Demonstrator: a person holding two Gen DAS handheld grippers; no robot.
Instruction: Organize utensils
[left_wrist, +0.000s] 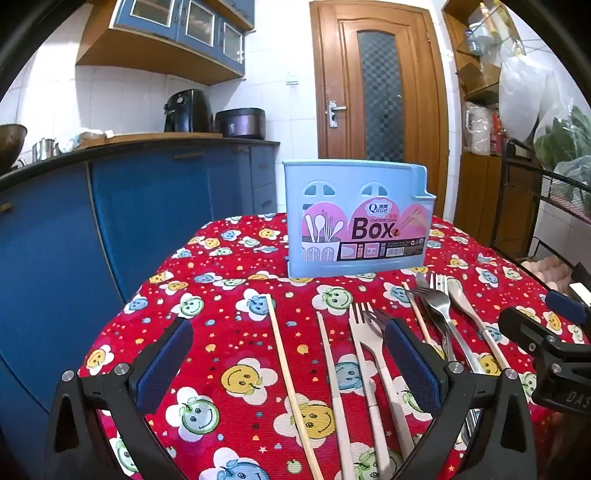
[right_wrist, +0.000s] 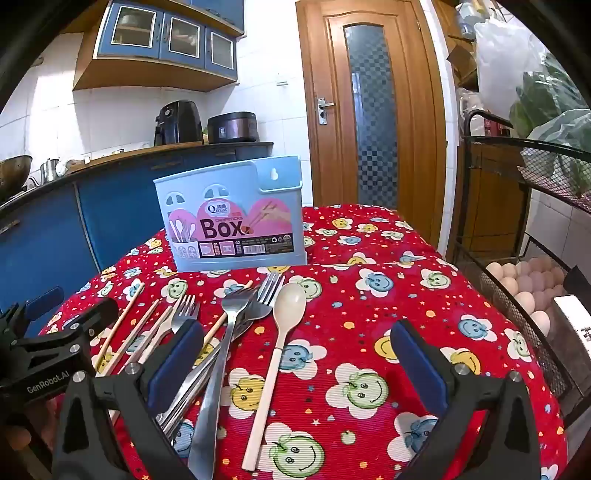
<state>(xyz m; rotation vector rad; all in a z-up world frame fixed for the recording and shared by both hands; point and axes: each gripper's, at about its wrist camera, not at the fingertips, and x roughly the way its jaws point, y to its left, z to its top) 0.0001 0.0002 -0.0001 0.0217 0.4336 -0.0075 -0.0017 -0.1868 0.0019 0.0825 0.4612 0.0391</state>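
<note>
Both my claws gape empty — I'd pinch the beige spoon (right_wrist: 275, 354) mid-handle; it's light, stiff, probably plastic — maybe slippery.

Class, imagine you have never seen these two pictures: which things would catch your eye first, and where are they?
The red tablecloth with smiley flowers fills both views. On it at the far side stands a pale blue utensil box labelled "Box". Nearer lie loose forks, chopsticks and a cream spoon, between the open left gripper and open right gripper.
</note>
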